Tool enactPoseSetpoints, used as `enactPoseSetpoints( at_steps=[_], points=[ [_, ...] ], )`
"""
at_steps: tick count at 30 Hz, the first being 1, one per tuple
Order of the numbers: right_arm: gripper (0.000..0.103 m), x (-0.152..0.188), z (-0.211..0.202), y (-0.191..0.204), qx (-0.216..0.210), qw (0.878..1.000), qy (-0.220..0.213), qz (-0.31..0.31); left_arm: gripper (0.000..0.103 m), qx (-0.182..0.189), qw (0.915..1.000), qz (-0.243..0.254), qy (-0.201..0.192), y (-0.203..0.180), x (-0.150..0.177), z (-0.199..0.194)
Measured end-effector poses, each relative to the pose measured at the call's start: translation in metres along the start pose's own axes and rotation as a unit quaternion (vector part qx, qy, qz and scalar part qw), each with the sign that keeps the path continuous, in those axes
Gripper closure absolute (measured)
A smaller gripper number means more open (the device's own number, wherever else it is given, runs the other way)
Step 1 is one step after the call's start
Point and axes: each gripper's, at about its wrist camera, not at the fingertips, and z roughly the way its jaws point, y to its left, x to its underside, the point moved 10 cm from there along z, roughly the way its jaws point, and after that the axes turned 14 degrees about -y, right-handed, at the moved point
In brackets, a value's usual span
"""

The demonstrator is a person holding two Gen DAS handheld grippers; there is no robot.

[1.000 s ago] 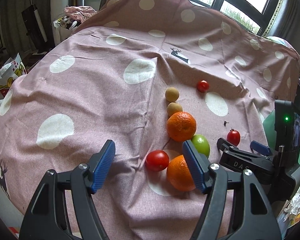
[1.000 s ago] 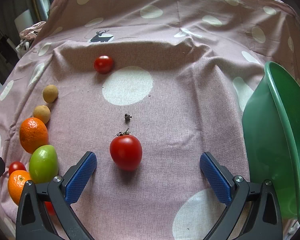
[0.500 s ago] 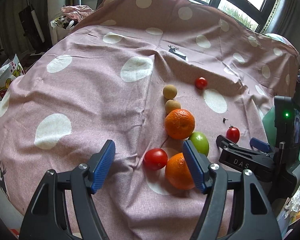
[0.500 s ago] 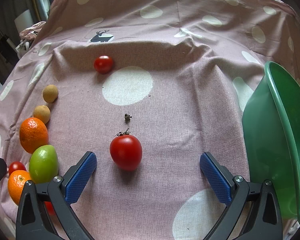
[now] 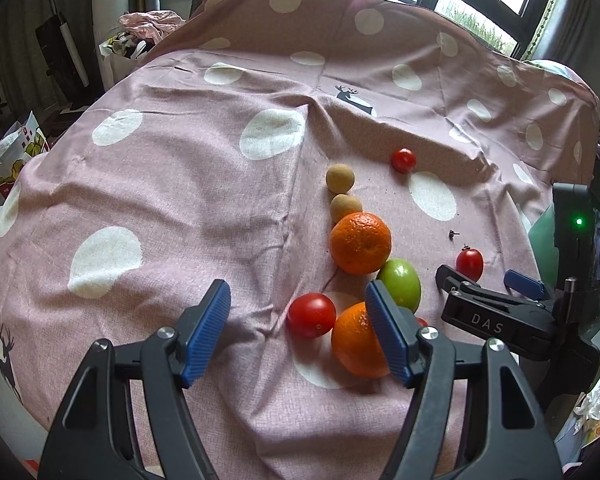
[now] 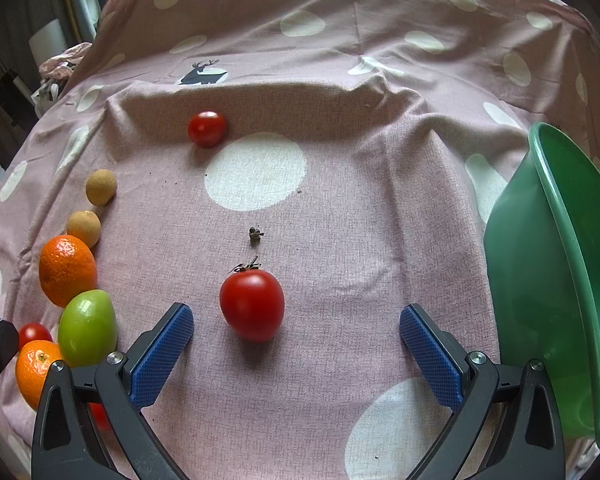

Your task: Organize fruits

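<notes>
1. Picking is about to start: the right claw (image 6: 296, 344) is spread and empty, with a tomato (image 6: 252, 305) just ahead between its fingers, mid-worktop.
2. Left claw (image 5: 298, 320) — also spread, holding nothing — hovers near the fruit row.
3. Next, I judge: advance, pinch the tomato gently, carry it to the green bowl (image 6: 572, 280) at the worktop's right edge.

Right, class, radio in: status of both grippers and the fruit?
Left gripper open, empty. Right gripper open, stemmed tomato just ahead. Green bowl right. Nothing blocking.

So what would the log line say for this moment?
left gripper: open, empty | right gripper: open, stemmed tomato ahead between fingers, untouched | green bowl: right of it
</notes>
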Motion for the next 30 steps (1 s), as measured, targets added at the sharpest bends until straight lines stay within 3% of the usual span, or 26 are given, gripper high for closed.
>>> enactPoseSetpoints(
  at_steps=[30],
  points=[
    [0.001,0.0000,0.0000,-0.0002,0.000,1.000,0.000,0.000,0.033,0.004,1.0000,-0.001,0.002,-0.0027,0.0019,0.0000]
  ],
)
